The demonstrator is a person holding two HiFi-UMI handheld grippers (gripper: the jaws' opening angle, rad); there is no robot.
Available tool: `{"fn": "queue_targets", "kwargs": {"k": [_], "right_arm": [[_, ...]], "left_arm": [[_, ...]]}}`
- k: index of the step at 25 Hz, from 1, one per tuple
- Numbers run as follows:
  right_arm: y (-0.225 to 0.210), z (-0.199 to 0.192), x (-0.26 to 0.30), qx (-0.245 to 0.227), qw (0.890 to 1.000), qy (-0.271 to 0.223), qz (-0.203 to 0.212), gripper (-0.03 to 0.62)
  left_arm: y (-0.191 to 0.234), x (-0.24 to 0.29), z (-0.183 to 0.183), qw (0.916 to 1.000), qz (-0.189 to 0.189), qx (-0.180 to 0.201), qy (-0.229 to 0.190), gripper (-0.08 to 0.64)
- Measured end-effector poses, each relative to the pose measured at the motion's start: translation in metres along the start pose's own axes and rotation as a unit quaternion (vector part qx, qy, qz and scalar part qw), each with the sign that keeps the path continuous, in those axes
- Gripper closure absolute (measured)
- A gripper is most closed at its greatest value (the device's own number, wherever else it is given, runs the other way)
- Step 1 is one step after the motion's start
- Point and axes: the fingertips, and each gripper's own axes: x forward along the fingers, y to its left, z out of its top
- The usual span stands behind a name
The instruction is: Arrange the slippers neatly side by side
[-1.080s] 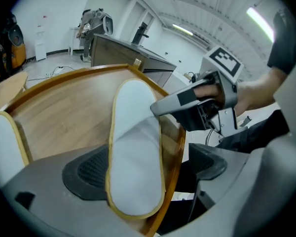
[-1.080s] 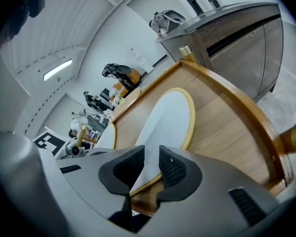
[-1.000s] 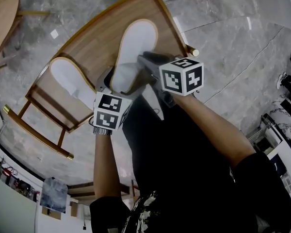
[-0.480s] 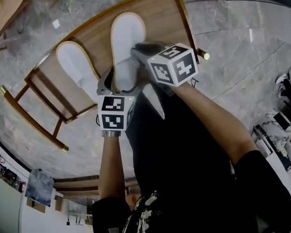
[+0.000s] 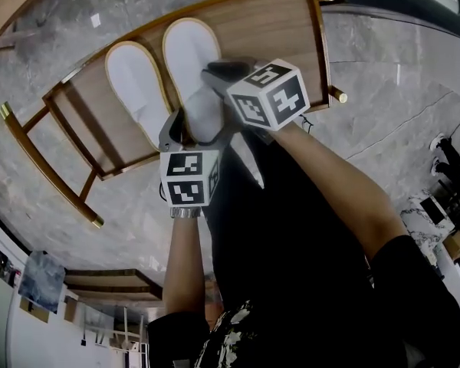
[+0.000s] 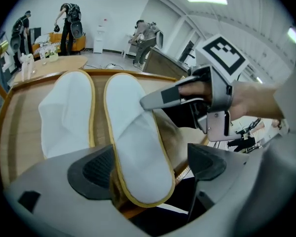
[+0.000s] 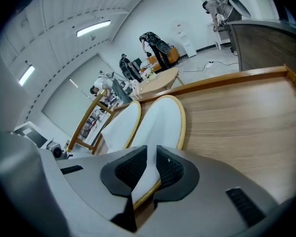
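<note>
Your right gripper (image 7: 150, 169) is closing on the side of the nearer slipper (image 7: 163, 122), which is lying with its heel at the desk's (image 7: 237, 117) near edge. Your left gripper (image 6: 148, 164) is straddling that heel, jaws wide apart. You should be pinching firmly and sliding it parallel against the other slipper (image 7: 119, 127).

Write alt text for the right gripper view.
The right tool has its jaws closing on the edge of a white slipper lying on a wooden table. A second white slipper lies close beside it on the left, and people stand far behind.
</note>
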Motion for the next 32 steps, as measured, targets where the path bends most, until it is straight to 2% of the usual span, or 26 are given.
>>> {"fn": "queue_targets", "kwargs": {"k": [11,16,21,26,28,29,30,31,32], "right_arm": [[0.008,0.01,0.012,-0.035,0.999,-0.006,0.0,0.548],[0.016,0.017,0.001,-0.078,0.997,-0.026,0.002,0.546],[0.034,0.027,-0.037,-0.122,0.991,-0.058,0.014,0.551],[0.057,0.019,-0.088,-0.154,0.984,-0.083,0.032,0.558],[0.065,0.016,-0.101,-0.17,0.98,-0.093,0.036,0.562],[0.069,0.015,-0.107,-0.177,0.979,-0.098,0.037,0.565],[0.074,0.015,-0.111,-0.182,0.977,-0.105,0.037,0.568],[0.078,0.016,-0.116,-0.185,0.976,-0.112,0.037,0.569],[0.081,0.016,-0.121,-0.185,0.975,-0.119,0.036,0.571]], "left_arm": [[0.011,-0.013,-0.008,0.9991,0.016,-0.032,-0.024,0.086],[0.016,-0.031,-0.016,0.9977,0.03,-0.045,-0.04,0.086],[0.016,-0.057,-0.007,0.9917,0.063,-0.061,-0.094,0.086],[0.002,-0.086,-0.005,0.986,0.094,-0.064,-0.122,0.088],[0.003,-0.102,-0.005,0.9812,0.117,-0.071,-0.136,0.102],[0.008,-0.112,-0.006,0.9765,0.14,-0.075,-0.145,0.171],[0.016,-0.123,-0.006,0.9702,0.168,-0.079,-0.156,0.416],[0.022,-0.134,-0.006,0.9639,0.192,-0.079,-0.167,0.526],[0.026,-0.142,-0.005,0.9598,0.206,-0.075,-0.175,0.526]]}}
